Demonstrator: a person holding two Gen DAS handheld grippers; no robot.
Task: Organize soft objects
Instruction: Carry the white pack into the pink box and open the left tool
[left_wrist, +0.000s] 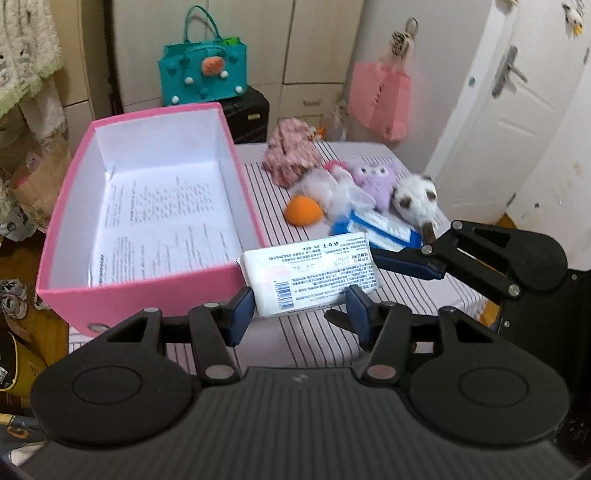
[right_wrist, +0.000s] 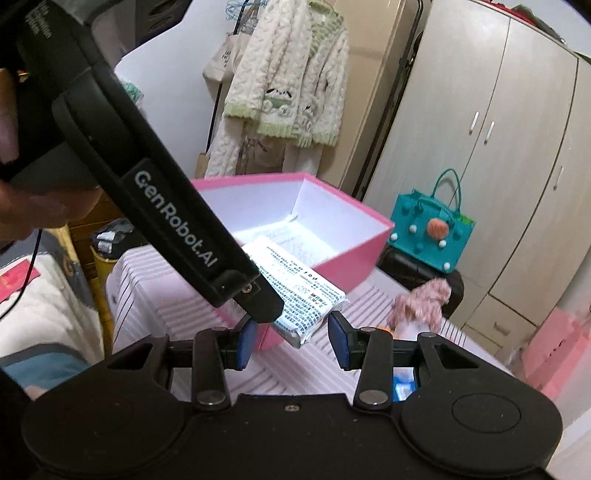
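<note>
Tissue pack: white printed pack (left_wrist: 312, 275) hung above the striped bedspread (left_wrist: 303, 339), pinched at two places and clear of the cloth.
Left gripper: the left gripper (left_wrist: 299, 308) was clamped on the pack's near short end, a blue pad against each side.
Right gripper: in the left wrist view the right gripper (left_wrist: 410, 260) came in from 3 o'clock and nipped the pack's right edge; in the right wrist view, the left tool's body hid one pad, so contact there could not be told.
Long axis: the pack ran roughly from 6 toward 12 o'clock in the left wrist view, slightly tilted.
Pink box: the open pink box (left_wrist: 147, 206) sat at 10 o'clock from the pack, its near right corner just beside it, only a printed sheet inside.
Nearer hand: the left, judged by position, since the box lay on its side.
Remaining pile: the orange ball (left_wrist: 303, 210), purple plush (left_wrist: 375, 181) and white plush (left_wrist: 415, 197) lay at 1 o'clock, still outside the box.
</note>
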